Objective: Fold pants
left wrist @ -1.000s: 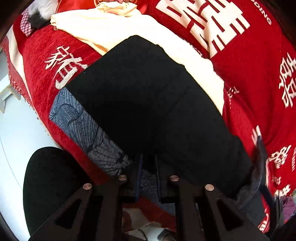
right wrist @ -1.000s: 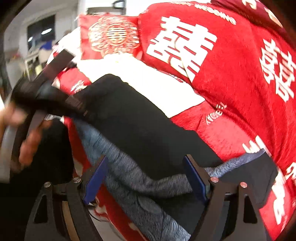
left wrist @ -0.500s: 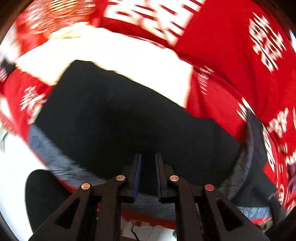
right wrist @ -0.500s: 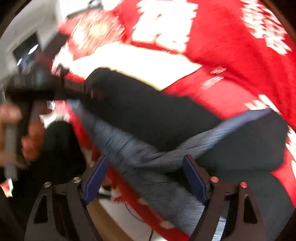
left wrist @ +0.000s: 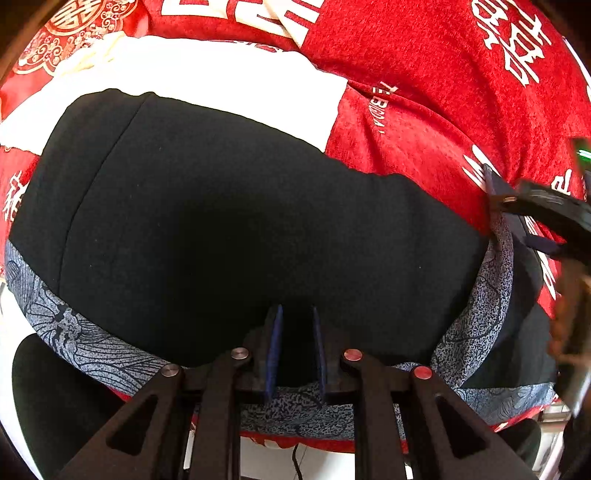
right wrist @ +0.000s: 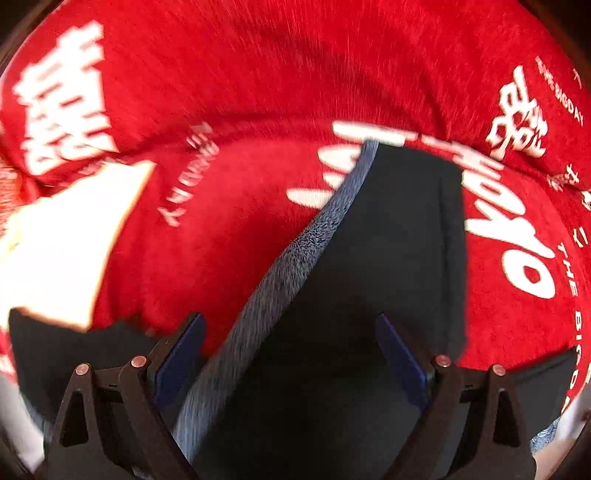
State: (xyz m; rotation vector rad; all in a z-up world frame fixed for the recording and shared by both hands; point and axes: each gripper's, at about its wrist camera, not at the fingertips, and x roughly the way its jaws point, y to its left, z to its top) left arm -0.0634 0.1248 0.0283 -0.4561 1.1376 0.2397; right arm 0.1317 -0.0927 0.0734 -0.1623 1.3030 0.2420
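The black pants [left wrist: 236, 229] lie across a red bedspread [left wrist: 424, 74], with their blue-grey patterned inner side [left wrist: 85, 339] showing along the near edge. My left gripper [left wrist: 295, 332] is shut on the near edge of the pants. My right gripper [right wrist: 291, 332] is open, its jaws astride a turned-up black flap of the pants [right wrist: 388, 240] with a blue-grey edge [right wrist: 295, 258]. The right gripper also shows in the left wrist view [left wrist: 535, 206], at the right end of the pants.
A white folded cloth [left wrist: 207, 81] lies on the bedspread beyond the pants; it also shows in the right wrist view [right wrist: 66, 236]. A red patterned cushion [left wrist: 66, 33] sits at the far left. The bed edge and floor [left wrist: 280, 458] are just below my left gripper.
Both grippers have swung to the right along the pants. The left stays shut on the near edge. The right now stands over the turned-up flap at the right end.
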